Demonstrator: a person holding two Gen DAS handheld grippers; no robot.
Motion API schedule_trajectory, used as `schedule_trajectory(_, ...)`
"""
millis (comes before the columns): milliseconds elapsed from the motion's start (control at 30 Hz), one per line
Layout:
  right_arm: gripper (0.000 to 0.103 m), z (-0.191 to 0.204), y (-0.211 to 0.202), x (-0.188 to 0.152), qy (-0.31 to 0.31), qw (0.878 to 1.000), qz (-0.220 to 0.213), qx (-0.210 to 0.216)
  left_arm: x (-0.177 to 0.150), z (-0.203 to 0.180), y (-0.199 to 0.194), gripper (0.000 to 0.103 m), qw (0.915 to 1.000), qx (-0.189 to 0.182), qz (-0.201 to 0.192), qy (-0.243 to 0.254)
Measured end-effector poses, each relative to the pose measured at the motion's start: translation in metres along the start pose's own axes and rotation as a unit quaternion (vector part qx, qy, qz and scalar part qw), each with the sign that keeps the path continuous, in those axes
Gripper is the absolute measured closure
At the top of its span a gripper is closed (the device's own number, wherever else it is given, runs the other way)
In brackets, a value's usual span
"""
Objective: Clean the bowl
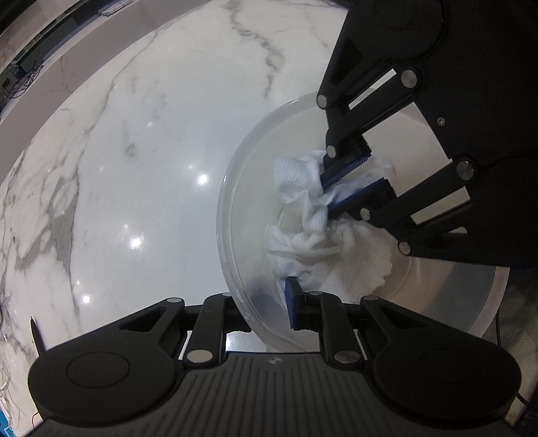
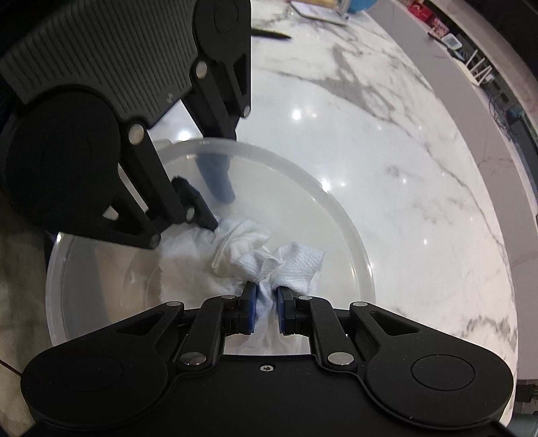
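A translucent plastic bowl (image 1: pixel 226 215) (image 2: pixel 339 211) sits on the white marble counter. Inside it lies a crumpled white paper towel (image 1: pixel 356 259) (image 2: pixel 247 250). My left gripper (image 1: pixel 274 293) (image 2: pixel 215 203) is shut on the bowl's rim: one finger is inside, and the other shows blurred through the wall from outside. My right gripper (image 1: pixel 328 194) (image 2: pixel 266 297) points down into the bowl and is shut on a bunched part of the towel, with its blue pads (image 2: pixel 250 302) pressing the towel from both sides.
The marble counter (image 1: pixel 134 151) (image 2: pixel 386 151) spreads wide beyond the bowl. A black pen (image 1: pixel 37 336) (image 2: pixel 270 33) lies on it, with papers (image 2: pixel 316 11) further back. A grey ledge (image 2: pixel 470 101) borders the counter, and a beige surface (image 2: pixel 16 269) lies beside the bowl.
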State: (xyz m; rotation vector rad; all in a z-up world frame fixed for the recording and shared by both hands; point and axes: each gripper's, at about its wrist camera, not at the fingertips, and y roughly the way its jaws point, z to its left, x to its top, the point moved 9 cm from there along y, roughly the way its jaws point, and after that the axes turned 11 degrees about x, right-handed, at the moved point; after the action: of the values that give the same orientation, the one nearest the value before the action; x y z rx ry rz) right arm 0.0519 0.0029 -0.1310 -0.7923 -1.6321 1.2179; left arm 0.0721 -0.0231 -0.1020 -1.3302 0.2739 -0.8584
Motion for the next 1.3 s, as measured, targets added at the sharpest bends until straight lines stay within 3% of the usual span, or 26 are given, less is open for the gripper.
schedule_trajectory(300, 0.092, 0.014, -0.002, 0.005, -0.02, 0.999, -0.014, 0.028, 0.001, -0.008, -0.01, 0.088, 1.0, 0.001, 0.001, 0.002)
schedule_trajectory(700, 0.092, 0.035, -0.006, -0.005, -0.015, 0.997, 0.017, 0.073, 0.007, -0.022, -0.023, 0.088, 1.0, 0.003, 0.002, 0.004)
schedule_trajectory(933, 0.092, 0.031, -0.005, -0.012, -0.01, 0.997, 0.039, 0.061, 0.008, -0.023, -0.027, 0.087, 1.0, 0.004, 0.002, 0.005)
schedule_trajectory(1000, 0.092, 0.028, -0.004, -0.014, -0.004, 0.998, 0.044, 0.054, -0.007, -0.003, -0.007, 0.087, 1.0, 0.003, 0.001, 0.004)
schedule_trajectory(1133, 0.092, 0.022, -0.003, -0.018, 0.009, 0.998, 0.055, 0.036, 0.009, 0.018, 0.026, 0.087, 1.0, 0.002, -0.002, 0.003)
schedule_trajectory(1300, 0.093, 0.017, -0.001, -0.018, 0.017, 0.998, 0.054, 0.028, 0.009, 0.019, 0.025, 0.087, 1.0, 0.001, -0.003, 0.003)
